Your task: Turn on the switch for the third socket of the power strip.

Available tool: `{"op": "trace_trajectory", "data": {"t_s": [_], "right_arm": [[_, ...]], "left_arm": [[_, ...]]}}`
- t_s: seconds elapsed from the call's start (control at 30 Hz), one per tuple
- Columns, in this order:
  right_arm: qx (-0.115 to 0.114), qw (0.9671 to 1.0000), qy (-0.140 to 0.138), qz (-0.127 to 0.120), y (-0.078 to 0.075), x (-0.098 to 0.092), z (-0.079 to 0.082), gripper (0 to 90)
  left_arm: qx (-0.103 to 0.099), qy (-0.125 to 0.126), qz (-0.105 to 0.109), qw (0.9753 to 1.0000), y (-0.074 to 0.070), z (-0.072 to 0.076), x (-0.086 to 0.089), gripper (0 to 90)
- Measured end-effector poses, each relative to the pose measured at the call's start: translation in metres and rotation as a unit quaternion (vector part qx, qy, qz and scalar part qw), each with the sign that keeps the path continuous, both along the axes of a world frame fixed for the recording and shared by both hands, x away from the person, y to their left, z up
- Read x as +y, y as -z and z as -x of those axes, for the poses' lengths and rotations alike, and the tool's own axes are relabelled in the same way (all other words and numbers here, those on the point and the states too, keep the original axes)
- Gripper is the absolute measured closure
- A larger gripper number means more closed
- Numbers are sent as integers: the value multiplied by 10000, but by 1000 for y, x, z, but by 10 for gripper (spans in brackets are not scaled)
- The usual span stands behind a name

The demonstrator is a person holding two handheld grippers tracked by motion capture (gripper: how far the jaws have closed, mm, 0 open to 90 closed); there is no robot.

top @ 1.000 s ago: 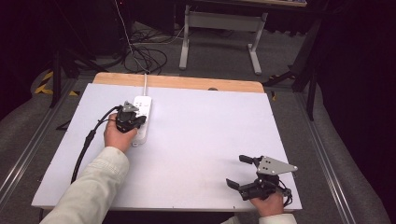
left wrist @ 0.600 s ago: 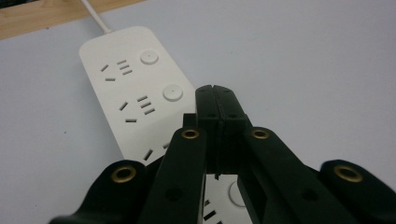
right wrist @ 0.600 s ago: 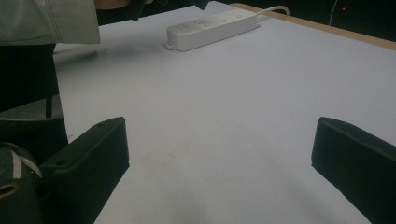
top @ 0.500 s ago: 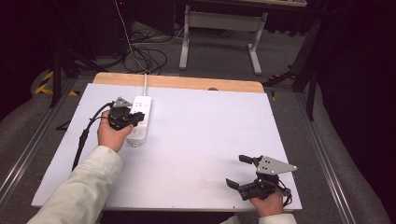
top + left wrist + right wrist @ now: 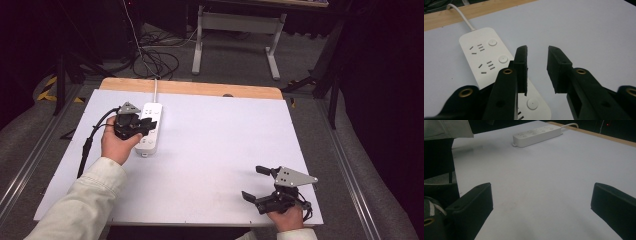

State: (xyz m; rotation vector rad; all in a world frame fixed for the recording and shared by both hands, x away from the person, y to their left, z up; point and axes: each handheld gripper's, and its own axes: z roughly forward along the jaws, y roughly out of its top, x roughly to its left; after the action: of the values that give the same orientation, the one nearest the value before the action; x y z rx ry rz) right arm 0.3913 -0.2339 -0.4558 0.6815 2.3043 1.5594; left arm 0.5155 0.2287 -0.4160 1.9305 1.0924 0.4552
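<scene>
A white power strip [image 5: 149, 127] lies flat near the far left part of a pale grey-white table [image 5: 215, 145], its long side running away from the person; its white cord [image 5: 154, 86] leaves the far end and crosses the wooden strip [image 5: 200, 88] along the table's far edge.

The left gripper [image 5: 145, 125] sits over the power strip's left side, held by the person's left hand [image 5: 117, 145], whose pale sleeve [image 5: 80, 205] comes up from the near left; a black cable [image 5: 90, 140] trails from the gripper, looping left of the strip. In the left gripper view the two black jaws stand apart with a narrow gap between them, gripping nothing; the left jaw hangs above the strip's middle and the right jaw above bare table just beside the strip's edge — whether the jaws touch the strip cannot be told. The strip's [image 5: 489, 57] socket slots and round buttons [image 5: 503, 59] show clearly there.

The right gripper [image 5: 257, 182] rests well apart from the power strip, at the near right corner of the table, held by the right hand [image 5: 285, 217]; its grey three-cornered plate [image 5: 294, 177] points right. Its jaws are spread wide and empty; in the right gripper view they frame bare table, with the strip [image 5: 537, 135] far off beyond them.
</scene>
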Motion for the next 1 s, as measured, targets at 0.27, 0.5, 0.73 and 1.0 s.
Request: {"op": "trace_trajectory", "data": {"t_s": [0.27,0.5,0.73,1.0], "right_arm": [[-40,10000,1,15,-1,0,1,44],[-39,10000,6,19,-1,1,1,42],[-22,10000,0,17,0,1,1,41],[-10,10000,-11,8,0,2,1,41]], "left_arm": [[-147,141,182,9996,-16,18,5,444],[-305,279,440,9982,-32,36,12,305],[-400,466,454,9971,-44,57,16,214],[-607,612,487,9951,-50,86,21,210]]}}
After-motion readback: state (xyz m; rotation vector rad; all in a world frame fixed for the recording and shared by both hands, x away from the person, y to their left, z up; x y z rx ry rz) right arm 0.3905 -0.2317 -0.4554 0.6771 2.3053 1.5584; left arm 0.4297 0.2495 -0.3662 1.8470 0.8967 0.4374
